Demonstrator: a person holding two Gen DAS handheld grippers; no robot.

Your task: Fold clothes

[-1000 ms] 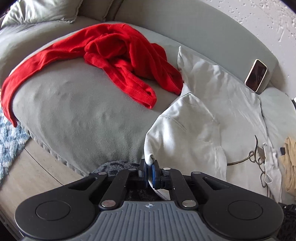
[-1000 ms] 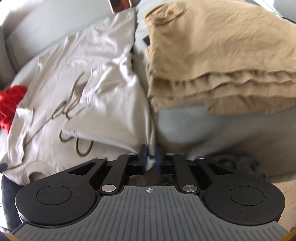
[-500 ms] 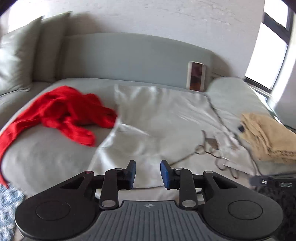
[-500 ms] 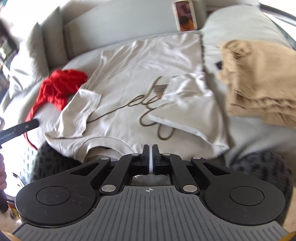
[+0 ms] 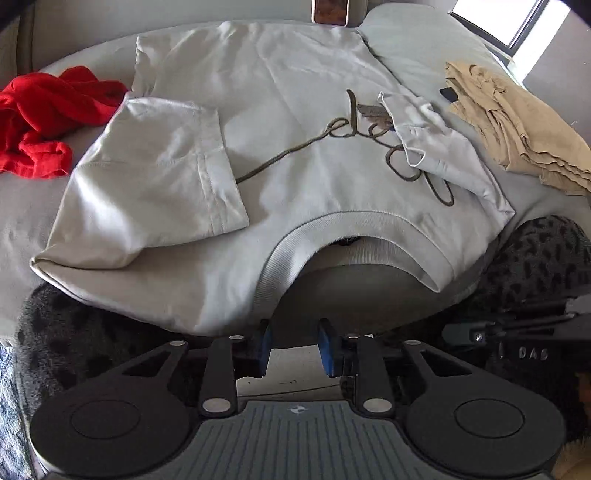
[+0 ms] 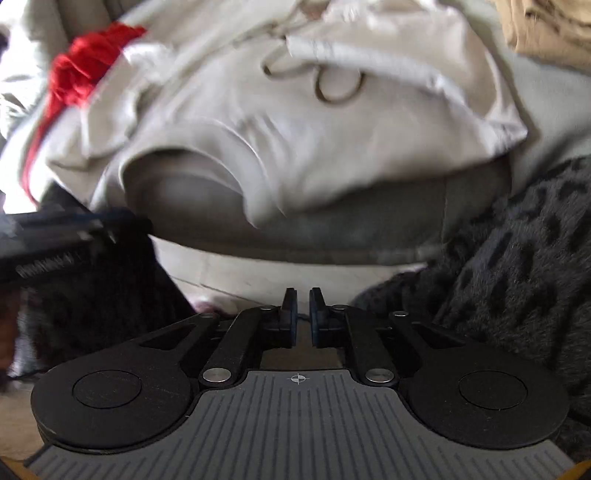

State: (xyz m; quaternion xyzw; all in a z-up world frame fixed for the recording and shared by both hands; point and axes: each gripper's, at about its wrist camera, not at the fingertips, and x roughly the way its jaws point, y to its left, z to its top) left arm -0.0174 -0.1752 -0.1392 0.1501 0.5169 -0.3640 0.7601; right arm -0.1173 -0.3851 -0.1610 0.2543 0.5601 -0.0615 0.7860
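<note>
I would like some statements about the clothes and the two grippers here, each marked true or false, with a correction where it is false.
1. Both sleeves of the grey T-shirt are folded inward onto its front. True.
2. The red garment lies on top of the tan folded pile. False: they lie on opposite sides of the T-shirt.
3. The left gripper holds the collar. False: nothing is between its jaws.
4. The right gripper holds no cloth. True.
5. A phone leans beyond the shirt. True.
</note>
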